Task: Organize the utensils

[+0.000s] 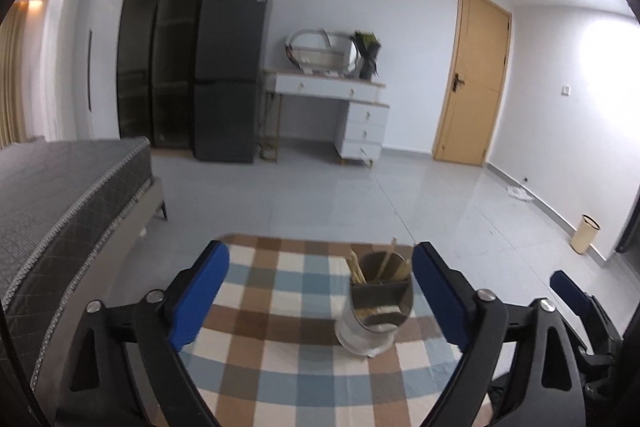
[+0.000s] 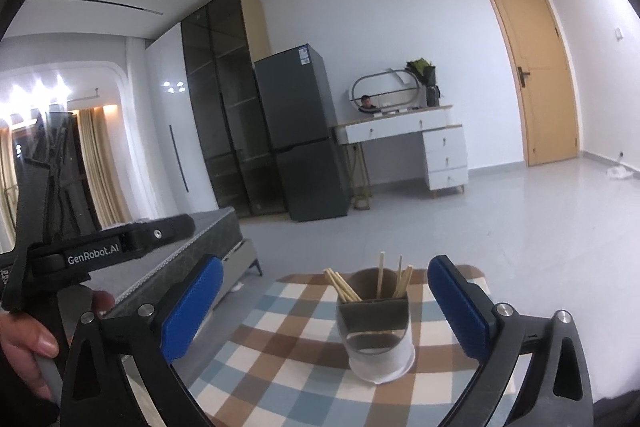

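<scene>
On checked tablecloth [image 2: 280, 355], chopstick holder [image 2: 374, 331], both grippers wide, empty

— What sort of place is this?

— A home, a bedroom by the look of it. There's a bed [image 1: 60, 195] with a grey mattress, and a white dressing table [image 2: 416, 143] with an oval mirror [image 2: 386, 95] on it.

— Anything else?

— A tall dark wardrobe [image 2: 224, 99] beside a grey fridge [image 2: 300, 131], curtains [image 2: 96, 163], a wooden door [image 2: 536, 71], and a checked cloth [image 2: 288, 359] over the small worktop.
</scene>
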Motion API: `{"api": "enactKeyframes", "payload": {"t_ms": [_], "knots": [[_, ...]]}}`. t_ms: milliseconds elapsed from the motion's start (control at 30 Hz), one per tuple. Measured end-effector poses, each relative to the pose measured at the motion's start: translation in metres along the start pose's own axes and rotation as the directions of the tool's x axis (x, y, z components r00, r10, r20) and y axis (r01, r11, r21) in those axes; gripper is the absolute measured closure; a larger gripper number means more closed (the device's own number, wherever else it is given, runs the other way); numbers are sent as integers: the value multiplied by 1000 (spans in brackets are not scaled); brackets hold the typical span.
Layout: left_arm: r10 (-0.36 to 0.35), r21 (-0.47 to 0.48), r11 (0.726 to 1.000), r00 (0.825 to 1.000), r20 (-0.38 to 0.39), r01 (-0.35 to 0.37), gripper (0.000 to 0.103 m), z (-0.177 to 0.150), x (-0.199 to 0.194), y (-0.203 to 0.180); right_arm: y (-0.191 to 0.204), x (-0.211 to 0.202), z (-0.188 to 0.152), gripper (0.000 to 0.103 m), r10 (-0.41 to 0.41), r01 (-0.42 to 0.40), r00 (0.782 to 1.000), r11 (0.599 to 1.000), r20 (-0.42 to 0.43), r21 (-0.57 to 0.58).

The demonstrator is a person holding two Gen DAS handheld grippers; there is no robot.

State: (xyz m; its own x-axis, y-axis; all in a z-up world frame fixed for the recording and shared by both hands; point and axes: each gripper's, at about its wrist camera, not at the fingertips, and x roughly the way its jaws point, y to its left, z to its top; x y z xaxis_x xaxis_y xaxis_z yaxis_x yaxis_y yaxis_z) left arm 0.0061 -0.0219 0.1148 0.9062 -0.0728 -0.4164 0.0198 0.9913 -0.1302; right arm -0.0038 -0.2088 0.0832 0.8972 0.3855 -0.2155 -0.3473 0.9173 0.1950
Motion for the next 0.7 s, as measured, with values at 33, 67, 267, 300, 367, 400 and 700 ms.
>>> {"api": "enactKeyframes", "payload": {"t_ms": [33, 67, 267, 300, 367, 400, 700], "knots": [[5, 4, 1000, 1000, 12, -5, 6, -2, -1, 1, 2, -2, -2, 0, 2, -2, 1000, 1000, 2, -4], [13, 10, 1000, 1000, 25, -13, 6, -3, -2, 2, 4, -4, -3, 0, 1, -1, 1000, 1000, 2, -9], [32, 3, 999, 997, 64, -33, 4, -16, -7, 10, 18, -11, -16, 0, -43, 44, 999, 996, 18, -76], [41, 4, 999, 997, 68, -42, 3, -18, -5, 11, 21, -11, -19, 0, -55, 57, 998, 994, 21, -91], [44, 9, 999, 997, 71, -45, 3, -23, -4, 12, 22, -11, -25, 0, -65, 66, 998, 993, 16, -98], [46, 13, 999, 996, 71, -47, 3, -26, -3, 13, 22, -9, -28, 0, -61, 61, 998, 994, 5, -95], [67, 21, 997, 997, 42, -68, 3, -46, 16, 21, 21, 10, -52, 0, -102, 91, 992, 987, -76, -136]]}}
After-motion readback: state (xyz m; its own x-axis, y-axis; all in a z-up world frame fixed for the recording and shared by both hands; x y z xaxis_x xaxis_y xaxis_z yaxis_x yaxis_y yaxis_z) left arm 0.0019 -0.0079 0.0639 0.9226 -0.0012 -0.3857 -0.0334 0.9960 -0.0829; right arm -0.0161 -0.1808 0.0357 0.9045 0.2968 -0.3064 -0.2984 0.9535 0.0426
